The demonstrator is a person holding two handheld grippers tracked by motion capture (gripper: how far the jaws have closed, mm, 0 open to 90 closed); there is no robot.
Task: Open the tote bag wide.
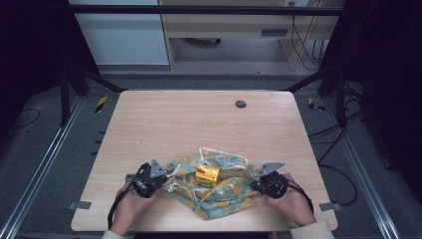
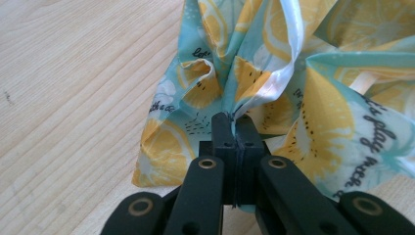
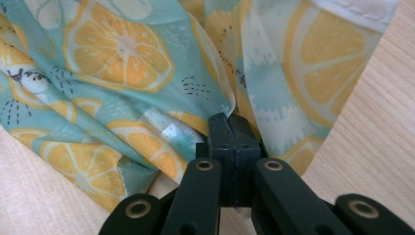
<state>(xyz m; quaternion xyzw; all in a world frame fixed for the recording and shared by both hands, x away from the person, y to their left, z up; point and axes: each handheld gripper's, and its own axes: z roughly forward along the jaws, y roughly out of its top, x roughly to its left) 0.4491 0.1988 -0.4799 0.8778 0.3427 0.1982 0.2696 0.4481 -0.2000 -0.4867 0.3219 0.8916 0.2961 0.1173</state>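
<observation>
A teal cloth printed with orange slices lies crumpled on the near part of the wooden table, white ribbons trailing from it. A small yellow-orange box sits on top of the cloth. My left gripper is shut on the cloth's left edge; in the left gripper view the jaws pinch a fold of the cloth beside a white ribbon. My right gripper is shut on the cloth's right edge, where its jaws clamp a fold of the cloth.
The light wooden table has a round grey cable port near its far edge. A person's hands reach in from the near side. Black frame legs and cables stand around the table on the grey floor.
</observation>
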